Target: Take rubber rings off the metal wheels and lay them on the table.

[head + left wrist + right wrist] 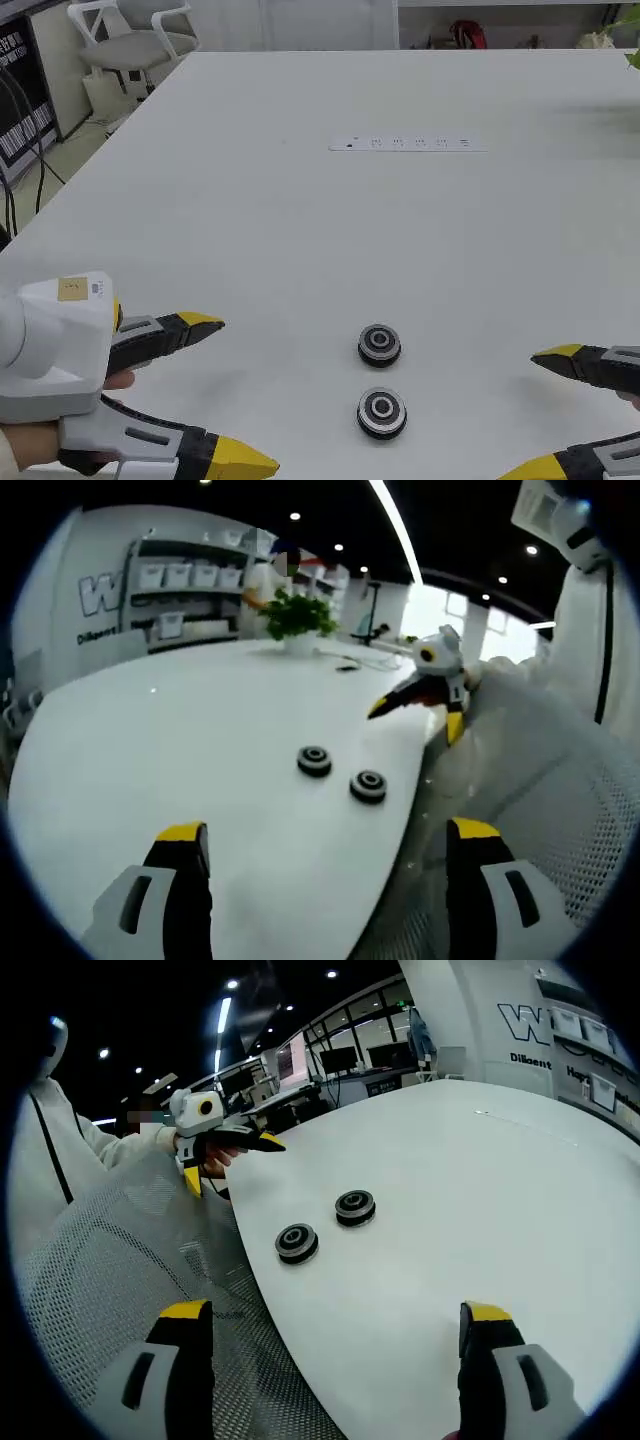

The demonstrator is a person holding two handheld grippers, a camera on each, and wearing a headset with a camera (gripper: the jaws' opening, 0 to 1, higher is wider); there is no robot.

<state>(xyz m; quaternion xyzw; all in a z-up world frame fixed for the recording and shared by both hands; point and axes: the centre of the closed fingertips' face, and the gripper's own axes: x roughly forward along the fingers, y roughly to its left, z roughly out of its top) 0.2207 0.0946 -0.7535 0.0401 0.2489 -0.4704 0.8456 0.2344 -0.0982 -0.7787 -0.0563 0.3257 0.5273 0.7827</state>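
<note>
we hold the left yellow-tipped black tongs (248, 392) and the right tongs (518, 415) wide open, gripping nothing. the farther small round metal wheel (380, 345) and the nearer wheel (382, 413) sit between the tongs on the white table (400, 230), touched by neither. their black rubber rings (364, 418) look still on, so we judge nothing done yet.

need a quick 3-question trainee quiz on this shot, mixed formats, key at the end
1. How many wheels lie on the table?
2. True or false: the left tongs are shut on one of the wheels.
3. The right tongs are: A open, clear of the wheels; B shut and empty; C resting on the wheels.

Key: 1 two; 2 false, the left tongs are open and apart from both; 3 A.
</note>
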